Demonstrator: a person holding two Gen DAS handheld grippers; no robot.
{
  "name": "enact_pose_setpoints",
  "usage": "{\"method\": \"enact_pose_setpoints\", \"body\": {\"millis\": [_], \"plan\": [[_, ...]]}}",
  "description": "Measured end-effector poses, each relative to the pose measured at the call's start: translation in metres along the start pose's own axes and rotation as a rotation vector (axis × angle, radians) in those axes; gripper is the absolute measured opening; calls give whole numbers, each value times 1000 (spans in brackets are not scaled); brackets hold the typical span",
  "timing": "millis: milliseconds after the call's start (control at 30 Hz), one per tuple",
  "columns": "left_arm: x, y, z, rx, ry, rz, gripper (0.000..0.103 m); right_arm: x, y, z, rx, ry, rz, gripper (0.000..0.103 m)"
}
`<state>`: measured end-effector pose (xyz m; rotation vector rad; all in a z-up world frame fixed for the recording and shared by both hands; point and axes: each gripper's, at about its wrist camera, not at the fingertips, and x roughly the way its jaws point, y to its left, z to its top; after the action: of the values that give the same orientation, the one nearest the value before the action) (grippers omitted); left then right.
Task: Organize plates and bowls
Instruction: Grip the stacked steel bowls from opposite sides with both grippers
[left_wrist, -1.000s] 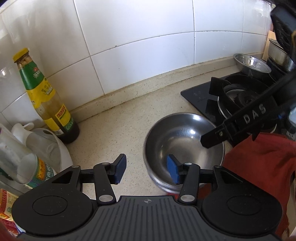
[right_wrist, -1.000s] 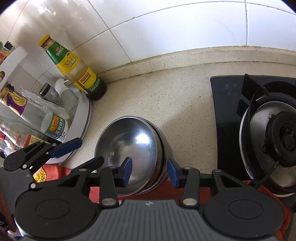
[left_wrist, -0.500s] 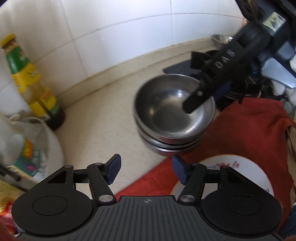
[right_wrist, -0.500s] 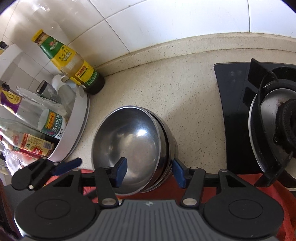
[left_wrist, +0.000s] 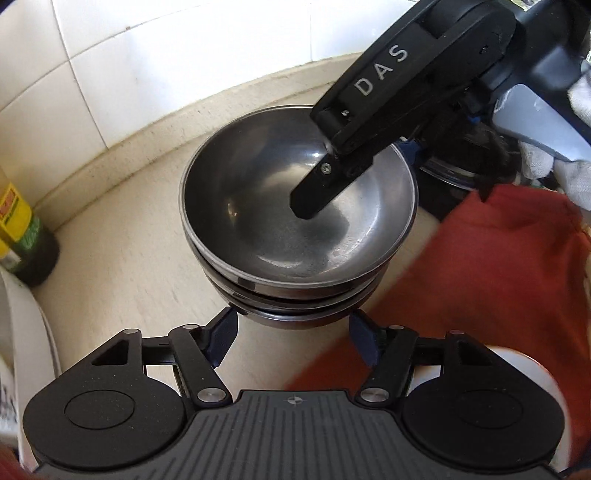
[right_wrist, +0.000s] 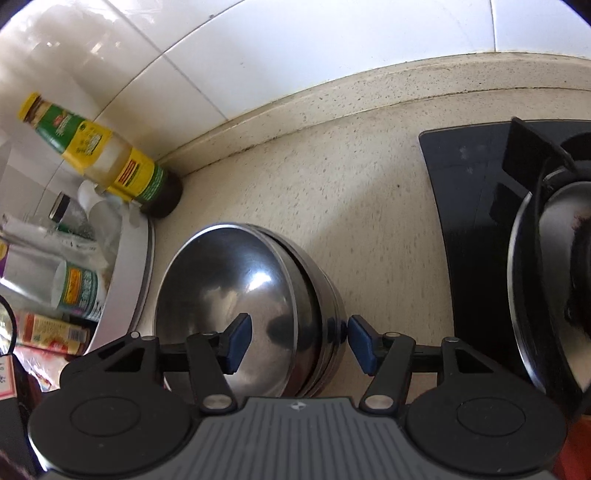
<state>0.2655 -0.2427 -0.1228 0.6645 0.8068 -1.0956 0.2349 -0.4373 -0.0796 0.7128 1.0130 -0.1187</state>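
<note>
A nested stack of steel bowls (left_wrist: 295, 206) stands on the speckled counter. My left gripper (left_wrist: 291, 339) sits low at the stack's near side. Its jaws are opening, with the bottom bowl's base between the blue pads (left_wrist: 221, 338) and a little room on each side. My right gripper (right_wrist: 299, 343) straddles the stack's (right_wrist: 236, 291) rim. One finger is inside the top bowl and the other is outside the wall. Its jaws are opening too, and the pads are not pressing. A white plate (left_wrist: 517, 360) lies on the red cloth, mostly hidden under my left gripper.
A yellow-labelled sauce bottle (right_wrist: 110, 158) stands in the wall corner beside a white tray (right_wrist: 129, 280) of bottles and jars. The black gas stove (right_wrist: 480, 206) is to the right. A red cloth (left_wrist: 498, 277) covers the counter's near right. A white-gloved hand (left_wrist: 576, 162) holds the right gripper.
Both grippers' jaws have spread wider. The left gripper drew back off the bowl rim, then sank to the stack's base. The right gripper sank closer over the rim.
</note>
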Motion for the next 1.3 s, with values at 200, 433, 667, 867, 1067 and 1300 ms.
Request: {"method": "enact_pose_setpoints", "body": {"millis": [200,433,667,867,1067,1300], "plan": [[2,10,-10,98,-63,23,75,-26,-8,12,-151,-38,81,56],[8,25,-14,115,-97,-62,79,-50,0,-3,-659,101,66,67],[18,27,-2,145,-94,-108,83,-4,-4,36,-936,189,97,67],[39,23,10,156,-72,-95,89,35,-3,52,-1181,327,180,67],[51,32,22,159,-65,-105,93,67,-7,72,-1357,344,268,70],[63,50,34,141,-75,-77,97,78,7,79,-1523,336,365,70]]}}
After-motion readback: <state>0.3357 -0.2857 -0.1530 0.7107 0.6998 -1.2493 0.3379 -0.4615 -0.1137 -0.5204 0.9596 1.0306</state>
